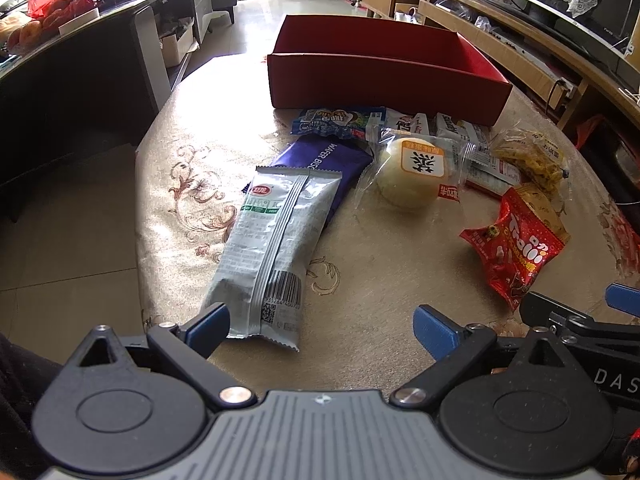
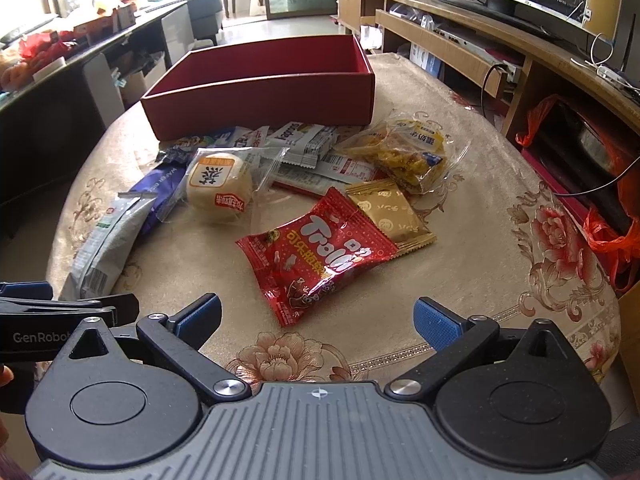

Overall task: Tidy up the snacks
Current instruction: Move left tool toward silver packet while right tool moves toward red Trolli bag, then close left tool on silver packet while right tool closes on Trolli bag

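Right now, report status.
Both grippers open, left gripper by silver packet, right gripper near red candy bag. Red box empty. Nothing blocking.

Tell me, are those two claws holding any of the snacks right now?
No, nothing is held. The left gripper stands open by the silver packet; the right gripper stands open near the red Trolli bag.
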`<state>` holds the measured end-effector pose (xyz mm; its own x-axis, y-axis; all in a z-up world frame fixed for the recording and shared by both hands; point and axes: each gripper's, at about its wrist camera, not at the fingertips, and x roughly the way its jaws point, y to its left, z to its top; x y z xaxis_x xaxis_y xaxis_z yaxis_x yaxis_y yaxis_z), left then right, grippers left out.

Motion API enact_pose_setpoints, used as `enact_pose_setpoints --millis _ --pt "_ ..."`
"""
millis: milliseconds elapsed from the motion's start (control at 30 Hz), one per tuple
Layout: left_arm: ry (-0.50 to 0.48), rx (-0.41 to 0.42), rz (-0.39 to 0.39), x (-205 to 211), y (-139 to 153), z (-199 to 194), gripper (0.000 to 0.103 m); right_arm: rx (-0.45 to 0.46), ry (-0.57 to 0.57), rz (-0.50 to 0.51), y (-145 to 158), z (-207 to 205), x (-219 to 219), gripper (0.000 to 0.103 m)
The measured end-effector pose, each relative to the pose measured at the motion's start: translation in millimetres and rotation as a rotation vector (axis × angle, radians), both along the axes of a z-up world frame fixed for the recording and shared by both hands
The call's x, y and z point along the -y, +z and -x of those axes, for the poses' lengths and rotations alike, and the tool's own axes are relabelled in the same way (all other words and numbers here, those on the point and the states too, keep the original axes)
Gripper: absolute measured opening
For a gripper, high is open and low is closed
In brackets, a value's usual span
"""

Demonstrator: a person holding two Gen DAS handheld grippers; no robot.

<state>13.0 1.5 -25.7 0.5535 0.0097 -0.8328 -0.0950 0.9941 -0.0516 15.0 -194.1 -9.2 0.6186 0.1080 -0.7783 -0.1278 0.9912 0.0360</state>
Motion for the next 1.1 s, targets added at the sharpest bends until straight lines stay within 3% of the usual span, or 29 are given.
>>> enact_pose_setpoints --millis 467,567,700,800,967,1100 --pt "-0.009 -0.024 0.013 -5.3 -4.4 -10.6 0.096 -0.037 0.021 -0.019 -4.4 -8.6 0.0 0.103" --pt "0.012 -0.009 -0.002 -15.2 0.3 -16.3 0.096 -0.021 0.018 -0.024 0.6 -11.9 3.9 0.103" --pt "0.024 -0.027 0.041 -28.5 -0.3 -33.1 0.096 0.015 0.024 -0.019 12.5 -21.5 10.0 0.103" --pt "-0.007 -0.043 -0.014 -23.7 -5.3 -47.8 0.096 0.028 0.018 -0.018 17.3 -30.8 17.5 0.103" --pt "-0.031 -0.084 -0.024 -20.5 -16.2 -66.4 0.096 -0.02 -0.025 -0.05 11.6 -42.1 37.7 0.103" --pt "-0.035 -0.114 -0.022 -19.1 -25.9 -73.3 0.096 -0.05 0.037 0.005 2.5 -48.0 32.0 0.103"
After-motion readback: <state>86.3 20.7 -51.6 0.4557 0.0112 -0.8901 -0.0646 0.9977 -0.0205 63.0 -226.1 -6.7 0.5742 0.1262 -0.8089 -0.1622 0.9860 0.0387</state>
